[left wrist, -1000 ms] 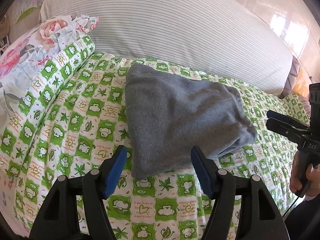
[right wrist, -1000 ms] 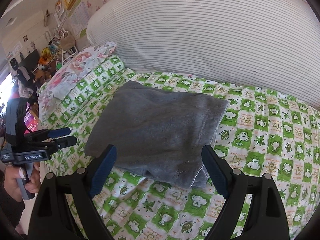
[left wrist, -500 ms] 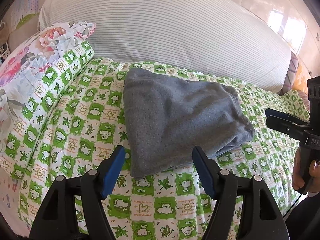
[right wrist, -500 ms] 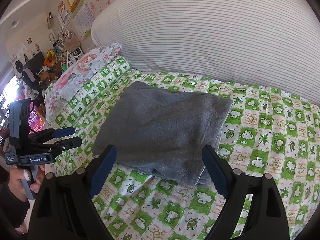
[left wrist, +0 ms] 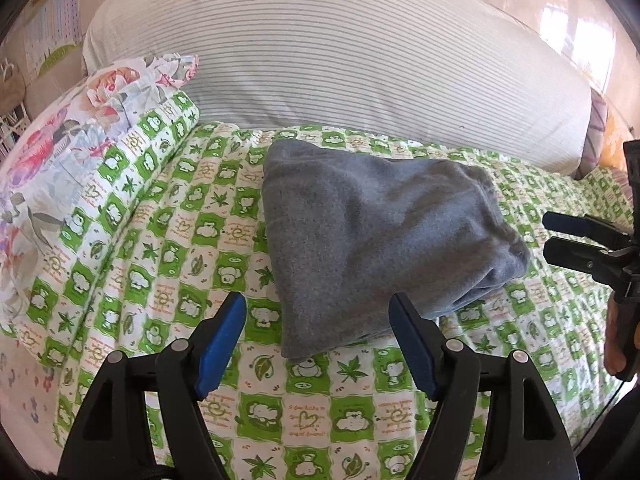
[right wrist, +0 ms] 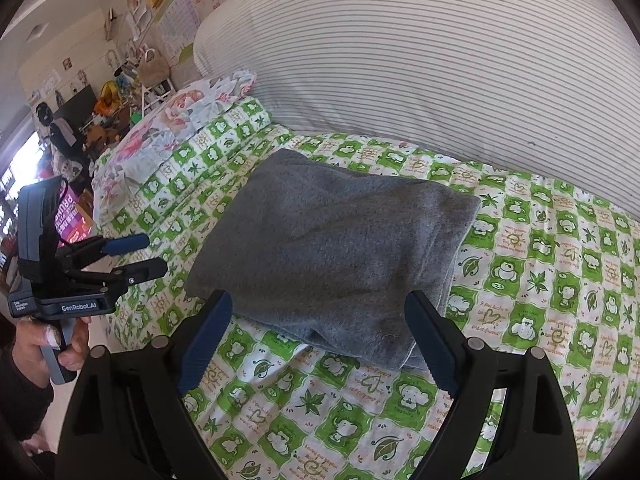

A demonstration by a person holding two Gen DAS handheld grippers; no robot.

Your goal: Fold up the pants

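Both claws hang with fingers apart, holding nothing: left claw [left wrist: 318, 322] and right claw [right wrist: 318, 320]. Gray pants [left wrist: 380, 236] lie folded mid-bed [left wrist: 160, 216], at 12 o'clock. One poke could push the soft pile open, I think.
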